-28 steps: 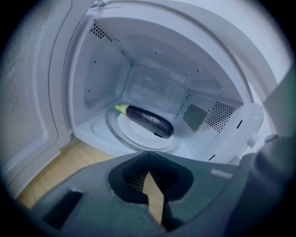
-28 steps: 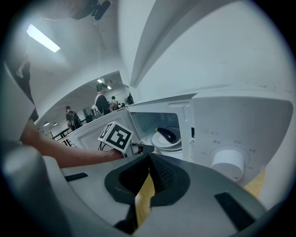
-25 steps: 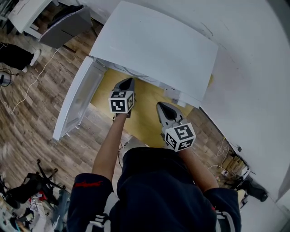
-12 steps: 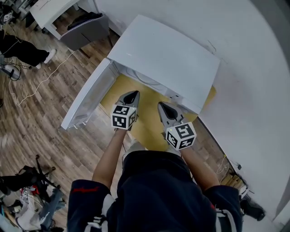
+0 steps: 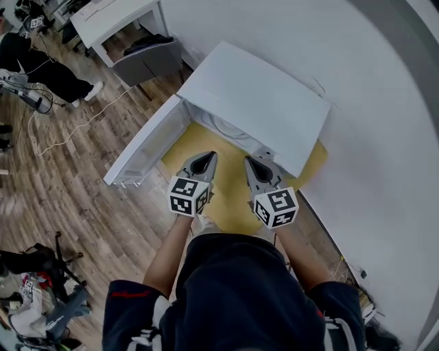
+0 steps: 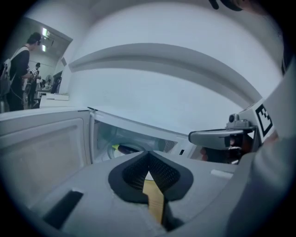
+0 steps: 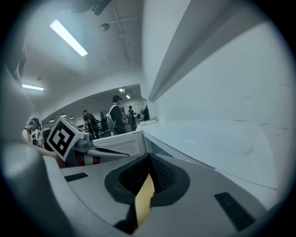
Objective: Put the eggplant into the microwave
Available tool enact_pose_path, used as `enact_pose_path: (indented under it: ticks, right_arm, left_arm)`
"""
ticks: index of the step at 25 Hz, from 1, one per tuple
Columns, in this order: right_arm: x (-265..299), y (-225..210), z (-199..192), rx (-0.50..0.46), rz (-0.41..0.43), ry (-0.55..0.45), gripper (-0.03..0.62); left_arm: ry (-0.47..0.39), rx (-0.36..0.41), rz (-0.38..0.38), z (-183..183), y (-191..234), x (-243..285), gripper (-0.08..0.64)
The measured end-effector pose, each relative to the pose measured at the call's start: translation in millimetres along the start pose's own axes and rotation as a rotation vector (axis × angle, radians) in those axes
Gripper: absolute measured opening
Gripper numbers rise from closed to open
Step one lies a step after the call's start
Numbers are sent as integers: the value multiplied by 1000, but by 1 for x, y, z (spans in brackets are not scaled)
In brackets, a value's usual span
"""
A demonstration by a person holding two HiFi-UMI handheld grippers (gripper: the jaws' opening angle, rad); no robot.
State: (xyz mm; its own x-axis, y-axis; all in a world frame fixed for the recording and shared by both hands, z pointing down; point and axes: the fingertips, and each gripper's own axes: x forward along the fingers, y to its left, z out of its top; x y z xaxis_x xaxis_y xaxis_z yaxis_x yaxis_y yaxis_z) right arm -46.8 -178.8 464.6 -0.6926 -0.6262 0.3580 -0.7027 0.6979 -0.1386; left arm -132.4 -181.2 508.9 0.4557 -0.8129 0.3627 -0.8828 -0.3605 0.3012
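Note:
The white microwave (image 5: 257,103) stands on a yellow surface (image 5: 230,199) with its door (image 5: 147,144) swung open to the left. In the left gripper view a dark thing with a yellow-green end, apparently the eggplant (image 6: 123,148), lies on the turntable inside the cavity. My left gripper (image 5: 204,163) and right gripper (image 5: 255,164) hover side by side in front of the opening. Both are shut and hold nothing. The left gripper's tips (image 6: 149,153) meet below the cavity. The right gripper's tips (image 7: 149,157) point along the microwave's front right side.
A white wall runs along the right. A grey seat (image 5: 147,58) and a white desk (image 5: 116,17) stand behind the open door. Cables (image 5: 68,130) trail over the wooden floor, and gear (image 5: 41,288) lies at the lower left. People stand far off at the left.
Both shut grippers have risen and drawn back from the microwave's opening toward the person, the left one farther. The head view has shifted, so more of the room behind the microwave shows.

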Motion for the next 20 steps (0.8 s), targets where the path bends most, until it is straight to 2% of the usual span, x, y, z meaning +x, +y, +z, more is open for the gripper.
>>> enact_pose_path:
  ticks: [8,13,20]
  right_arm:
    - [-16,32,42,-143,42,-75,12]
    - [-34,49,57,-165,63,-113,12]
    - [-50,45,71,-168,87,-164,12]
  left_arm:
    - [-122,41,31,46,-23,-64,17]
    - [-171,90,76,61,-39,-101,15]
    - [-260,153,139,85,-57,-129,17]
